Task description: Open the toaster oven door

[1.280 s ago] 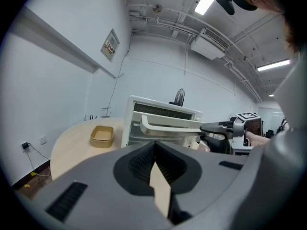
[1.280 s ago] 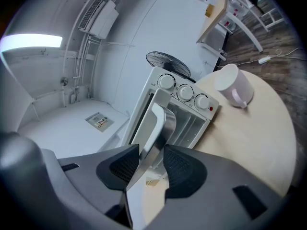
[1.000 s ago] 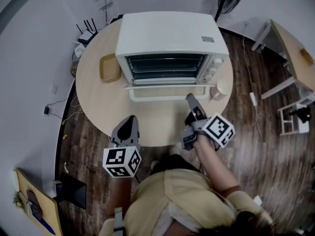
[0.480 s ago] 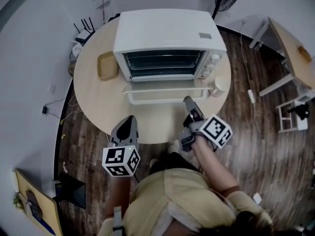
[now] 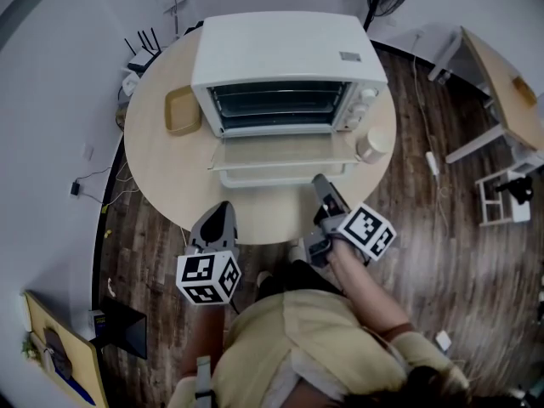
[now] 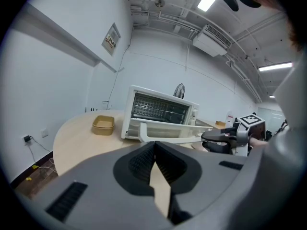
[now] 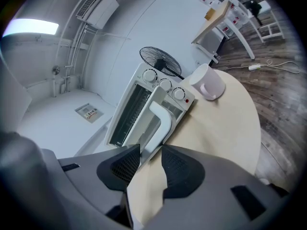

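Observation:
The white toaster oven [image 5: 280, 45] stands at the back of the round wooden table [image 5: 161, 172]. Its door [image 5: 280, 151] hangs open and nearly flat, with the white bar handle [image 5: 276, 177] along its front edge. My right gripper [image 5: 318, 182] sits just in front of the handle's right end. Its jaws are closing, still wide apart. In the right gripper view the handle [image 7: 160, 123] shows in the gap just past my right gripper [image 7: 151, 150], with no pad pressing on it. My left gripper [image 5: 223, 212] hovers at the table's near edge, shut and empty, away from the oven [image 6: 160, 110].
A tan tray [image 5: 180, 110] lies left of the oven. A white cup [image 5: 372, 145] stands at the oven's right front corner. A fan [image 7: 158, 59] stands behind the table. Cables and a router sit at the back left. Desks stand to the right on the wooden floor.
The oven door has swung further down toward flat. My right gripper has drawn back toward the table's near edge with it. The left gripper has stayed put.

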